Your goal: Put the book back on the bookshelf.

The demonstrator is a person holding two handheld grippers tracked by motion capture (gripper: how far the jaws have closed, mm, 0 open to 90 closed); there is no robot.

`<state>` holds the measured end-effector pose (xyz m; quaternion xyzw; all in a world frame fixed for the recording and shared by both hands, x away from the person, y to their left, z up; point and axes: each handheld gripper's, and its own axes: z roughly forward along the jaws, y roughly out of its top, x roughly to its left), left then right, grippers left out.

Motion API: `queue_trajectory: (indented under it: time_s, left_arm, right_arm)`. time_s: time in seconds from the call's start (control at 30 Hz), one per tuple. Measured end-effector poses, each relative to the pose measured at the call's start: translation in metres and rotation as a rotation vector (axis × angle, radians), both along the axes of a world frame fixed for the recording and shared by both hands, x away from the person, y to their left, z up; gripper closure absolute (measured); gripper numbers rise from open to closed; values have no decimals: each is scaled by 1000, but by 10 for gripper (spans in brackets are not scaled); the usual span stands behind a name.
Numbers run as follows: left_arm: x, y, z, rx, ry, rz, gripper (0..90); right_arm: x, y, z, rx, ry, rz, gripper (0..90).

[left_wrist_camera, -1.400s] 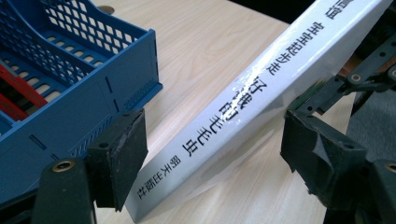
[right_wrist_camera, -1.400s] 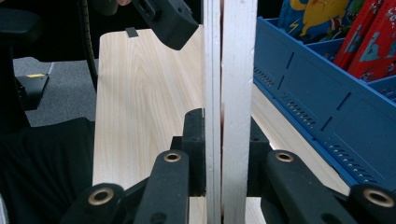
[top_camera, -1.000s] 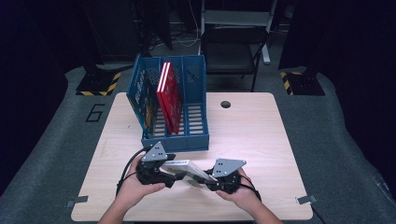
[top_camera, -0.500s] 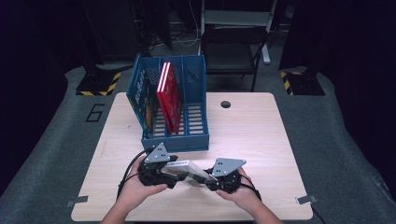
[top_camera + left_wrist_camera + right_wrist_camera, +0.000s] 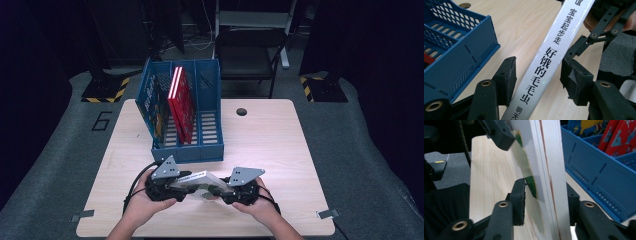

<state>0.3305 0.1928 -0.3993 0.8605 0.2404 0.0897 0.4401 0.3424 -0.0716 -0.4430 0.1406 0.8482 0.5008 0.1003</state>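
Note:
A thin white book (image 5: 197, 181) with Chinese letters on its spine (image 5: 546, 62) hangs just above the table's front edge, spanning both hand-held grippers. My left gripper (image 5: 184, 187) (image 5: 537, 75) straddles the spine. Its jaws have just been closing, and a narrow gap shows at each pad. My right gripper (image 5: 221, 190) (image 5: 546, 195) straddles the book's other end (image 5: 546, 165). Its jaws have just been opening, and the pads stand slightly off the covers. The right gripper's linkage (image 5: 604, 22) shows in the left gripper view.
A blue slotted file rack (image 5: 187, 150) (image 5: 461, 62) (image 5: 594, 170) stands mid-table just beyond the grippers. It holds red books (image 5: 181, 105) (image 5: 621, 135) and a blue one (image 5: 150, 107). The wooden table (image 5: 280, 150) has a cable hole (image 5: 241, 111). A chair (image 5: 245, 50) stands behind.
Both hands and the book keep their place in the high view; no shift of the rack or its books.

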Motion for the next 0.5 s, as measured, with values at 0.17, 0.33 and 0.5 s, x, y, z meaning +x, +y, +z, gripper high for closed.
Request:
queue_trajectory:
  time_s: [0.17, 0.33, 0.5]
  left_arm:
    - [0, 4, -1, 3, 18, -2, 515]
    - [0, 9, -4, -4, 46, 1, 524]
    - [0, 15, -6, 7, 42, 4, 538]
  right_arm:
    - [4, -6, -5, -2, 35, -16, 582]
    - [5, -13, -8, -5, 61, -19, 577]
    - [8, -21, -11, 15, 97, -27, 581]
